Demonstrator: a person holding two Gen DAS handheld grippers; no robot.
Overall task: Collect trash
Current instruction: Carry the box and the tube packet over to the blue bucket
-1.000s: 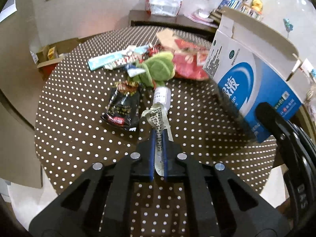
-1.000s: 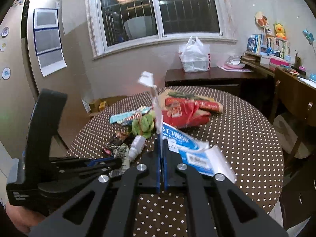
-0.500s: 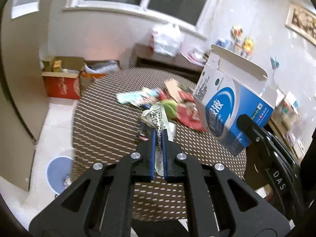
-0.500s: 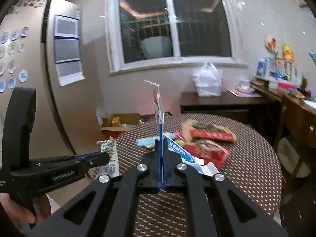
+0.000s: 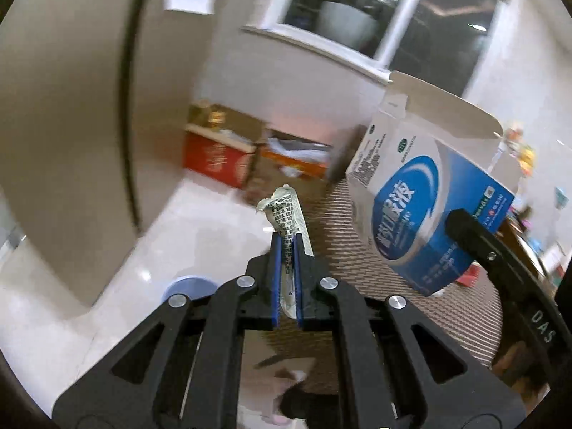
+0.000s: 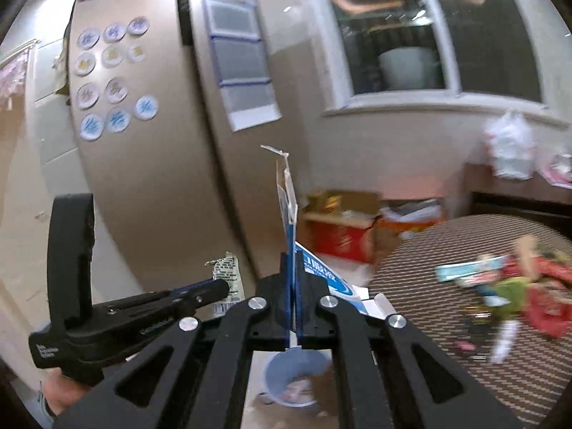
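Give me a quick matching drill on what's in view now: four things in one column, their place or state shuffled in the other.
Things:
1. crumpled printed wrapper
2. blue and white carton
3. blue bin
4. green wrapper

Places or states:
A. on the floor, below the right gripper
B. lying on the dotted round table
C. pinched by the left gripper
D. held by one flap in the right gripper

Pairs: 1-C, 2-D, 3-A, 4-B
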